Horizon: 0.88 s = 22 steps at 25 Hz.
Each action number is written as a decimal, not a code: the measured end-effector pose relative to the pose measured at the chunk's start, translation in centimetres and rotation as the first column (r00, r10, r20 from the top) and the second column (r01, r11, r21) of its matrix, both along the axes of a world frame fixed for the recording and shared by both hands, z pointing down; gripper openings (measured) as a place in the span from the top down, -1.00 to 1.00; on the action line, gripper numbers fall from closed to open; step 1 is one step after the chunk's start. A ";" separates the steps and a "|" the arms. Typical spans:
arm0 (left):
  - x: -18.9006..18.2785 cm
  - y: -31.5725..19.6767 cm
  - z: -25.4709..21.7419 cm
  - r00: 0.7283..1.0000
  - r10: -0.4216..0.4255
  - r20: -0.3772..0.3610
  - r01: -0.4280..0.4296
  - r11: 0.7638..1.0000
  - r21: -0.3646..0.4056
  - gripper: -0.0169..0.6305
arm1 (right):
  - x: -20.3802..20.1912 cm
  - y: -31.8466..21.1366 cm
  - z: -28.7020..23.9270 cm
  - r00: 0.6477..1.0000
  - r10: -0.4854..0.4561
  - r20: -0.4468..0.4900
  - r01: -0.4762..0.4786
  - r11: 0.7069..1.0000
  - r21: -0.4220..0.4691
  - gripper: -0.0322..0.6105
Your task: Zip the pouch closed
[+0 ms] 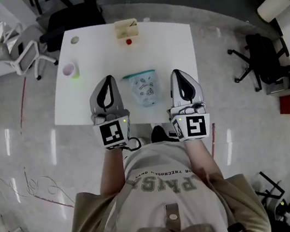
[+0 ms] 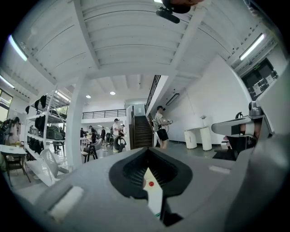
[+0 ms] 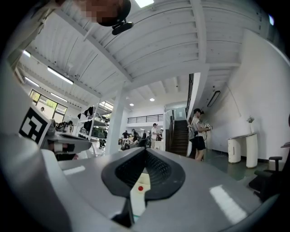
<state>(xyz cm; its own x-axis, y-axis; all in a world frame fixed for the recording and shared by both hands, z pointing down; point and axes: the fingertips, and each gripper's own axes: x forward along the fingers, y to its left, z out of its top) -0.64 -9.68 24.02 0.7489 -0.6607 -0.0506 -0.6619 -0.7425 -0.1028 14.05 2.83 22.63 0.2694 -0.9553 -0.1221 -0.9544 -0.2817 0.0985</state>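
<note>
A see-through pouch (image 1: 144,89) with a teal zip edge along its far side and dark printed drawings lies on the white table (image 1: 171,41), near the front edge. My left gripper (image 1: 107,80) is held level to the left of the pouch and my right gripper (image 1: 178,73) to its right, both apart from it. Each gripper is shut with nothing between its pads. In the left gripper view the jaws (image 2: 147,152) meet and look out across the room, and so do those in the right gripper view (image 3: 145,152). The pouch does not show clearly in either gripper view.
On the table stand a pink-and-green cup (image 1: 71,70) at the left, a light wooden box (image 1: 126,29) at the far edge and a small red thing (image 1: 128,42) in front of it. A black chair (image 1: 71,14) and white chairs (image 1: 11,53) stand beyond the table, and another black chair (image 1: 266,61) to its right.
</note>
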 end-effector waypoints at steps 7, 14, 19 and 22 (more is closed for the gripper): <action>-0.1 -0.6 -0.3 1.000 -0.010 -0.006 0.010 1.000 0.007 0.91 | -0.1 -0.9 -0.5 0.999 -0.018 -0.046 0.018 1.000 0.009 0.89; -0.2 -0.6 -1.4 1.000 -0.007 -0.008 0.008 1.000 0.027 0.91 | -0.5 -1.4 -0.9 0.999 0.004 -0.044 -0.003 1.000 0.017 0.90; -0.3 -0.6 -1.1 1.000 -0.015 0.015 0.014 0.999 0.042 0.91 | -0.1 -1.2 -0.5 0.997 0.011 -0.079 -0.012 1.000 -0.007 0.90; -0.2 -0.4 -1.2 1.000 -0.016 0.016 0.015 0.999 0.042 0.91 | 0.2 -1.0 -0.6 0.996 0.017 -0.084 -0.017 1.000 -0.007 0.90</action>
